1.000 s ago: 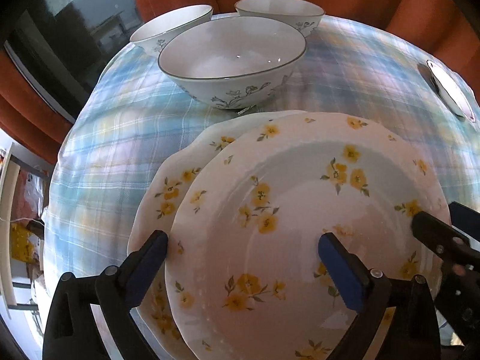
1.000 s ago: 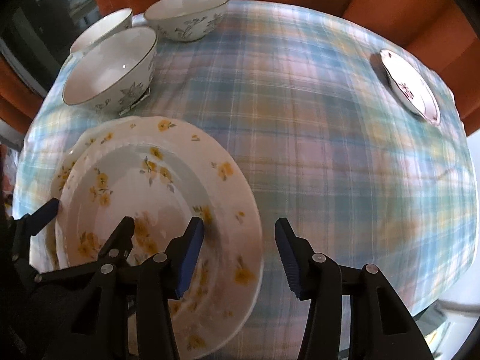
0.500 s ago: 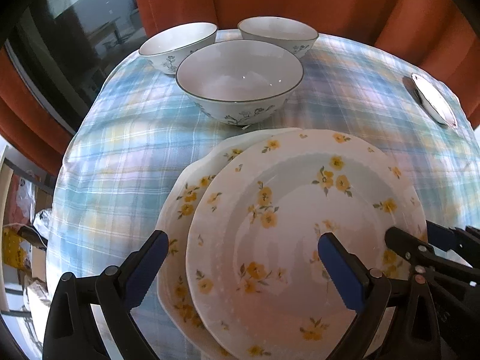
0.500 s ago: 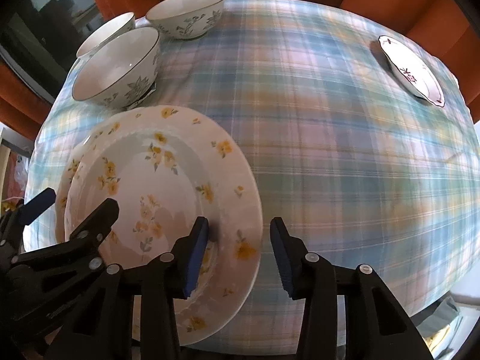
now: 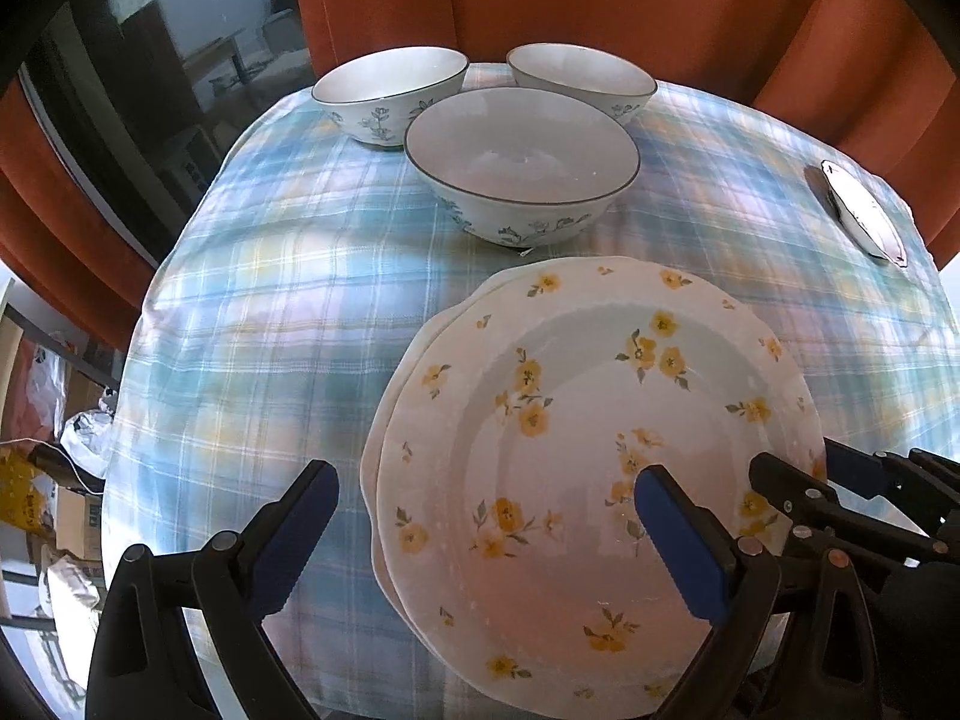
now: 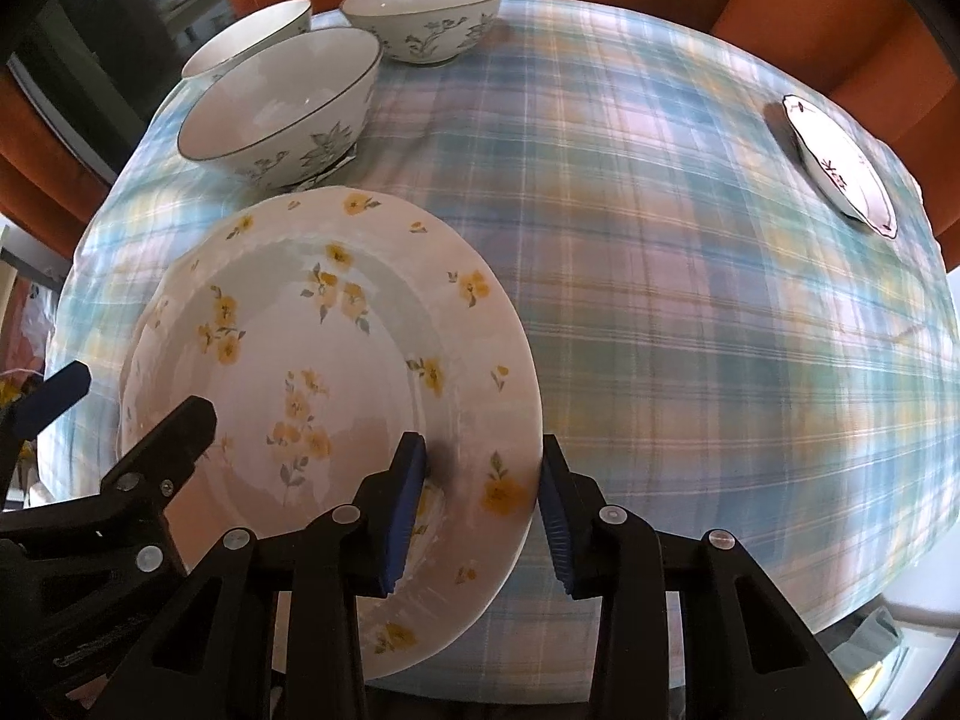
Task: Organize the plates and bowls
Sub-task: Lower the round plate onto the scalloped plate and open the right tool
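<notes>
Two white plates with yellow flowers lie stacked at the near edge of the table, the top plate (image 5: 600,420) almost covering the lower plate (image 5: 384,438). My right gripper (image 6: 480,462) has one pad inside the top plate's (image 6: 312,360) right rim and the other against its outer edge, gripping it. My left gripper (image 5: 486,480) hangs open above the stack's left side, touching nothing. Behind stand three white bowls with blue flowers: a near bowl (image 5: 522,168), a far left bowl (image 5: 390,90) and a far right bowl (image 5: 582,84).
A small white plate with a dark rim (image 6: 840,168) lies at the far right edge of the checked tablecloth (image 6: 660,300). Orange chair backs (image 5: 600,0) ring the table. Boxes and bags (image 5: 54,480) lie on the floor to the left.
The right gripper's jaws have narrowed onto the top plate's right rim. The left gripper has drawn back and up, leaving the plates smaller in its view. Less of the lower plate shows.
</notes>
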